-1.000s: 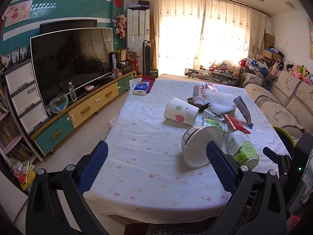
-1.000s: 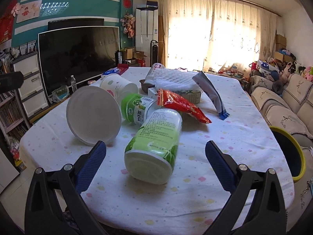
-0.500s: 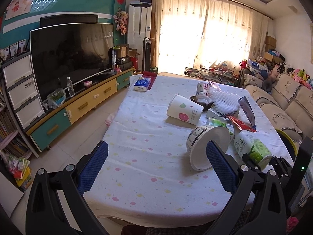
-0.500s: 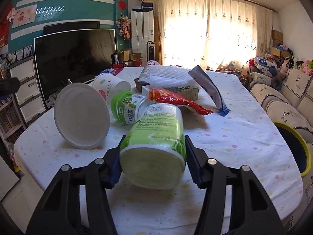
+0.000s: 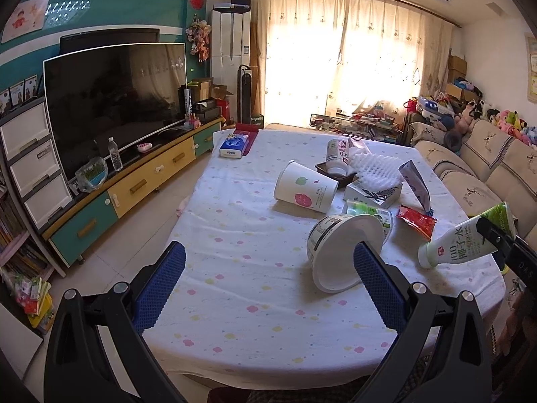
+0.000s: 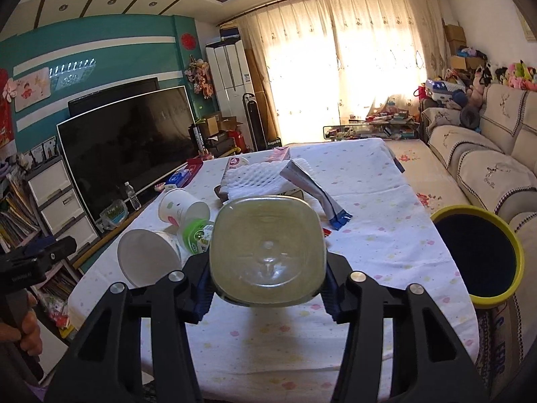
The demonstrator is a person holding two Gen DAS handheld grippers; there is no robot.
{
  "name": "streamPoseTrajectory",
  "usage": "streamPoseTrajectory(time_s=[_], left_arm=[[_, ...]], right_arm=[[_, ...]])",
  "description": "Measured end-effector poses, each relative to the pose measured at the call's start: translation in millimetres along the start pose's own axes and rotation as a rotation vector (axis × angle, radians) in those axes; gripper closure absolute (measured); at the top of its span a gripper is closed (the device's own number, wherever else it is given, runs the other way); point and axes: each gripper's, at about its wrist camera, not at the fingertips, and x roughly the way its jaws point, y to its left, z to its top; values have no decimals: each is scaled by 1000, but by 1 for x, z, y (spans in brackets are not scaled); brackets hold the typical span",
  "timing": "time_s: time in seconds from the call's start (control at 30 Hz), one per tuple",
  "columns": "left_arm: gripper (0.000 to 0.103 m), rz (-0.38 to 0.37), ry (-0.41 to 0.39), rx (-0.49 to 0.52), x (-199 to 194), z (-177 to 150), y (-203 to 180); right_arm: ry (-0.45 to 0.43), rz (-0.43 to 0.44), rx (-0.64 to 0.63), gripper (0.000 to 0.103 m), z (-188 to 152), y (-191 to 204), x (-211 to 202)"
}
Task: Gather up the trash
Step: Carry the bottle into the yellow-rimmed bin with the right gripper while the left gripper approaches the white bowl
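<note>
Coconut-water bottle (image 6: 267,250) now lifted off table (image 6: 386,235), clamped in right gripper (image 6: 267,288), bound for yellow-rimmed bin (image 6: 478,297); left gripper (image 5: 268,278) wide open, empty.

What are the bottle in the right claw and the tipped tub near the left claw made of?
Bottle: looks like clear, glossy plastic, its see-through base showing a moulded centre dimple, under a printed label. Tub: probably matte white paper or thin plastic; I cannot tell which.

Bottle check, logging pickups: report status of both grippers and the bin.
Right gripper shut on green-label bottle, lifted off table. Left gripper open, empty. Yellow-rimmed bin right of table, path looks clear.
</note>
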Motion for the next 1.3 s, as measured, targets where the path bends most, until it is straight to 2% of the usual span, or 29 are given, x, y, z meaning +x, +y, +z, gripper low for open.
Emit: streamPoseTrajectory(time_s=[0.17, 0.3, 0.43, 0.57, 0.73, 0.83, 0.9, 1.1, 1.3], left_arm=[[4, -3, 8, 6, 1, 0, -4], [4, -3, 11, 14, 1, 1, -6], [4, -6, 22, 20, 4, 1, -9], [4, -10, 37, 27, 9, -1, -12], [4, -18, 54, 36, 18, -1, -19], [4, -24, 61, 42, 24, -2, -23], [4, -29, 72, 43, 30, -2, -26], [4, -29, 109, 65, 50, -3, -38], [4, -12, 133, 106, 73, -1, -49]], right_arm=[[34, 33, 78, 54, 10, -22, -2], [20, 55, 108, 54, 21, -33, -13], [-4, 35, 115, 54, 35, -45, -26], [-84, -72, 127, 54, 51, -72, -45], [-179, -317, 145, 54, 63, -125, -54], [-192, -482, 146, 54, 65, -164, -42], [-167, -545, 161, 54, 59, -191, -28], [-5, -627, 204, 54, 28, -251, 27], [62, -633, 239, 53, 5, -273, 51]])
